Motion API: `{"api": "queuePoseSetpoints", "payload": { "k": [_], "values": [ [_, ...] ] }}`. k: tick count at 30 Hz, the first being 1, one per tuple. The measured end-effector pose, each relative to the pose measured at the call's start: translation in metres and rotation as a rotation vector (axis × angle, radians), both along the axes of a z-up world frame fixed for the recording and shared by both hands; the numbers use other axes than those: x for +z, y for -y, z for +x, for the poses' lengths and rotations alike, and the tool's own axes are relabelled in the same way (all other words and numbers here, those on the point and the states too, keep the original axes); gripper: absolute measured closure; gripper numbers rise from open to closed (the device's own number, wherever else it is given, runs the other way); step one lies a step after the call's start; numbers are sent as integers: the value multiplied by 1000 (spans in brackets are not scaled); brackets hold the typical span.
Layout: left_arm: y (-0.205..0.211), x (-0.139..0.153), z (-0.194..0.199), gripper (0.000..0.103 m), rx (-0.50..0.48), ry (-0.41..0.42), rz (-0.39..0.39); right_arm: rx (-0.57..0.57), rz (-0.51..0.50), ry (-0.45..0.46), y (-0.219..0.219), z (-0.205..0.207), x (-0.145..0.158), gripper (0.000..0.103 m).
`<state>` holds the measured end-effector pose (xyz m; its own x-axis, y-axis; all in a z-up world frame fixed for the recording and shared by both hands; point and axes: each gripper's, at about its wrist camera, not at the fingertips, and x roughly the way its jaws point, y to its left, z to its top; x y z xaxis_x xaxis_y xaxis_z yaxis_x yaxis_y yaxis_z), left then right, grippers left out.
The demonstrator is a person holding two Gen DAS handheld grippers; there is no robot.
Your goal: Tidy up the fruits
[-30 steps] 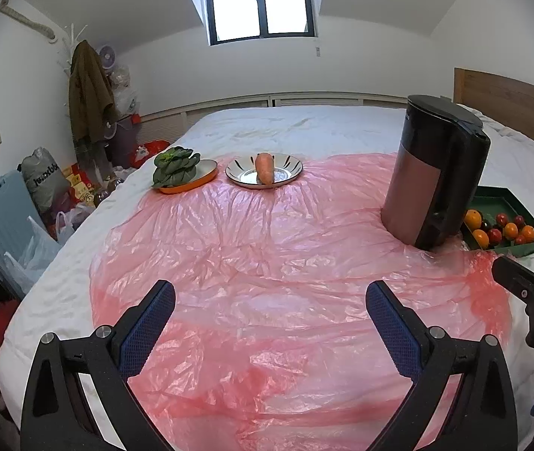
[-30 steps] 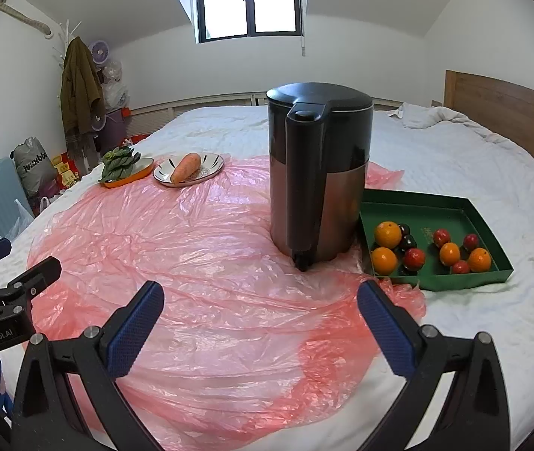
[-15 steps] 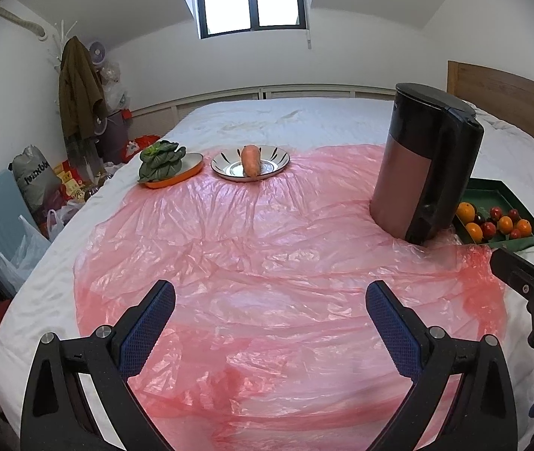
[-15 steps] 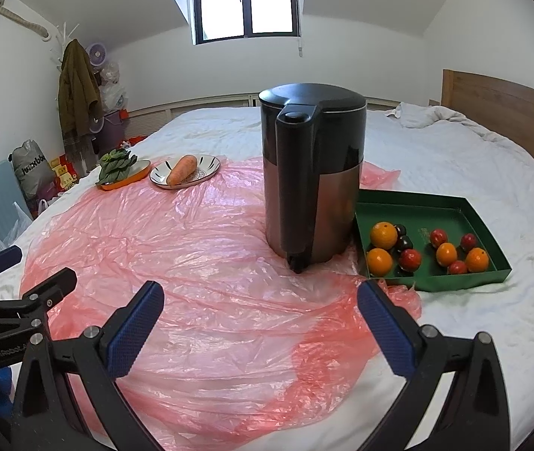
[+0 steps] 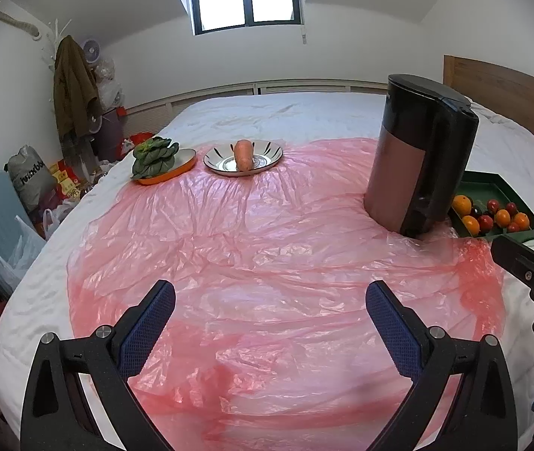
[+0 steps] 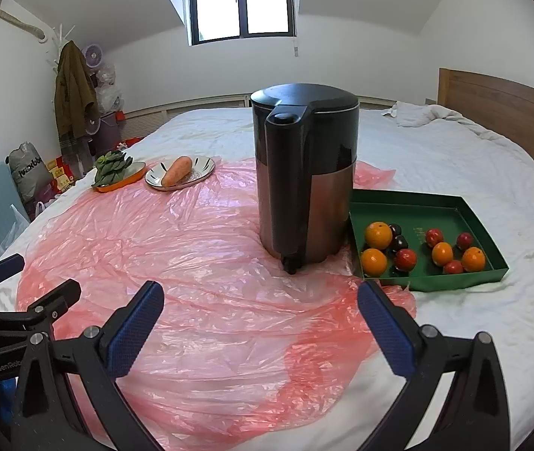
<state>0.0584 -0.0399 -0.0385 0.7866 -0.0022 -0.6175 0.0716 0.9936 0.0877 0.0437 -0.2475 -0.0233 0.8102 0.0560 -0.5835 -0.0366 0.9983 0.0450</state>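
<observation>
A green tray (image 6: 417,208) lies on the bed to the right of a black kettle (image 6: 304,180). It holds several oranges (image 6: 378,235), red fruits (image 6: 405,259) and dark fruits. In the left wrist view the tray (image 5: 492,191) shows partly behind the kettle (image 5: 417,154). My right gripper (image 6: 259,321) is open and empty above the pink plastic sheet (image 6: 199,263), well short of the tray. My left gripper (image 5: 269,321) is open and empty over the sheet (image 5: 267,248).
A carrot (image 6: 177,171) lies on a silver plate (image 6: 205,167) at the far left. Leafy greens (image 6: 111,165) sit on an orange plate beside it. Bags and a coat rack stand beside the bed's left edge. A wooden headboard (image 6: 503,112) is at the right.
Both grippers have drawn back and up a little, so the kettle, tray and plates look slightly farther. Both stay open and empty.
</observation>
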Motion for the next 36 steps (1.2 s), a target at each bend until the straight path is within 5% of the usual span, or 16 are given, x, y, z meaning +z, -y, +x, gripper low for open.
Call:
{"api": "queuePoseSetpoints", "payload": {
  "k": [36],
  "values": [
    [7, 3, 3, 3, -21, -8, -3, -9, -9, -15, 0, 0, -6, 0]
  ]
}}
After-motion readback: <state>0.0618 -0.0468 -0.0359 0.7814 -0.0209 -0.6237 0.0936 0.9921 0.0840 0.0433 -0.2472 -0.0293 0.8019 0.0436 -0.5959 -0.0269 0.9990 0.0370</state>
